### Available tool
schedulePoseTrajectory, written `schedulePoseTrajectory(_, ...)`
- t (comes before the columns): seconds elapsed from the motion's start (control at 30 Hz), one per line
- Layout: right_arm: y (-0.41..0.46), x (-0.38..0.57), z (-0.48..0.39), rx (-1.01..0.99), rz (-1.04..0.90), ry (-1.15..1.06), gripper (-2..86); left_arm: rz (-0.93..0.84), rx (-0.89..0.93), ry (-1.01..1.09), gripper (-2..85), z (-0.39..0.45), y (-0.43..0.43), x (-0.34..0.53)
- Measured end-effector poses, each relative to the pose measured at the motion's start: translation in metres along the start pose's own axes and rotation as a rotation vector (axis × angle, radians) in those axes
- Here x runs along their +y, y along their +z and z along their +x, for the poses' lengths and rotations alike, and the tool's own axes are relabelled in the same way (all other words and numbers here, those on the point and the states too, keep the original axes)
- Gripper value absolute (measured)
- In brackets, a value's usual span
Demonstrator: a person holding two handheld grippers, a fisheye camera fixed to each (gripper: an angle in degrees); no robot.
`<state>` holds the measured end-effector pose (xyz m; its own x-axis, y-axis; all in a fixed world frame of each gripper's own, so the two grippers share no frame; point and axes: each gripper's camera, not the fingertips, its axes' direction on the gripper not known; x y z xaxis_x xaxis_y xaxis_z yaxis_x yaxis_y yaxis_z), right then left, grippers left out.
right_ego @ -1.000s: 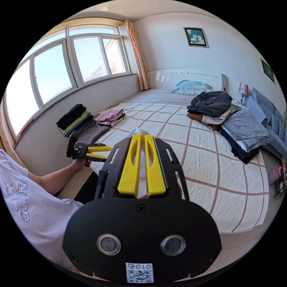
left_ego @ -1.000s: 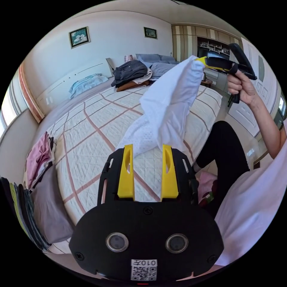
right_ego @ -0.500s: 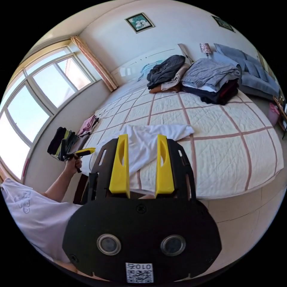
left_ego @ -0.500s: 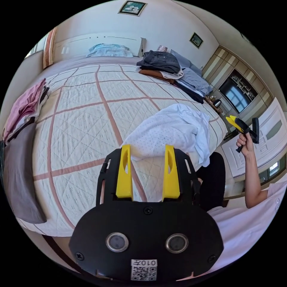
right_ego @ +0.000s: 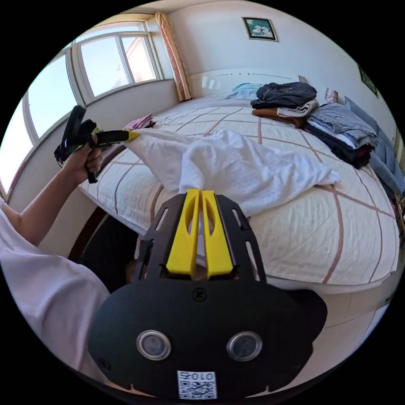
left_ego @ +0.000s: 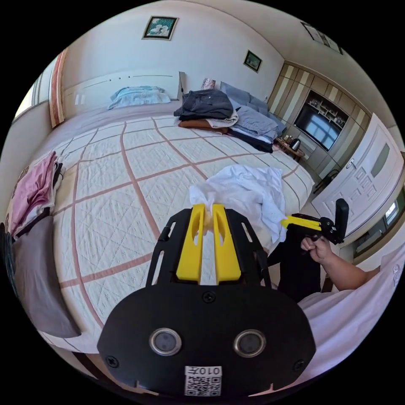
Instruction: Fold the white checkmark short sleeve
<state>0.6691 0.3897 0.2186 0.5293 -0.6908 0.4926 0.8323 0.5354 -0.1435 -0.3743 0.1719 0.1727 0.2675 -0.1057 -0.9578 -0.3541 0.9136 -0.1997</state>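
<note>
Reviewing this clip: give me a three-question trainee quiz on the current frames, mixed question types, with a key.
1. True or false: the left gripper is shut on the white shirt.
2. The white shirt lies on: A) the floor, B) the quilted bed, C) the windowsill.
3. Fill in: the right gripper is shut on the ____.

Key: 1 true, both jaws pinch a bunched edge. 2 B, near the bed's edge. 3 white shirt, seen between its closed jaws in the right gripper view.
</note>
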Motion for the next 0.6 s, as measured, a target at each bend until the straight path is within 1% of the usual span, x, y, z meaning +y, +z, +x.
schedulePoseTrajectory(0.03,-0.022,-0.005,0.005,0.033,0.064,0.015,3.3,0.040,0.026,0.007,3.0,-0.003,-0.016,-0.004)
schedulePoseTrajectory(0.1,-0.058,-0.015,0.015,0.087,0.128,0.026,3.1,0.092,0.044,0.030,2.4,-0.004,-0.043,-0.012)
schedulePoseTrajectory(0.17,-0.119,-0.027,0.027,0.151,0.262,0.059,3.0,0.159,0.036,0.055,2.0,-0.003,-0.075,-0.020)
schedulePoseTrajectory(0.2,-0.135,-0.029,0.028,0.166,0.299,0.065,3.0,0.209,0.031,0.077,1.8,0.000,-0.100,-0.024)
schedulePoseTrajectory(0.27,-0.192,-0.032,0.025,0.208,0.437,0.057,2.9,0.283,0.018,0.124,1.6,0.008,-0.137,-0.027)
schedulePoseTrajectory(0.33,-0.224,-0.032,0.017,0.263,0.525,0.047,2.8,0.373,0.019,0.161,1.5,0.017,-0.181,-0.023)
schedulePoseTrajectory(0.37,-0.239,-0.033,0.011,0.282,0.565,0.035,2.8,0.390,0.021,0.165,1.5,0.018,-0.190,-0.022)
schedulePoseTrajectory(0.47,-0.254,-0.049,0.004,0.280,0.590,0.031,2.8,0.419,0.030,0.138,1.6,0.013,-0.220,-0.018)
schedulePoseTrajectory(0.6,-0.238,-0.096,0.004,0.271,0.551,0.043,3.1,0.321,0.080,-0.016,2.2,-0.022,-0.209,-0.029)
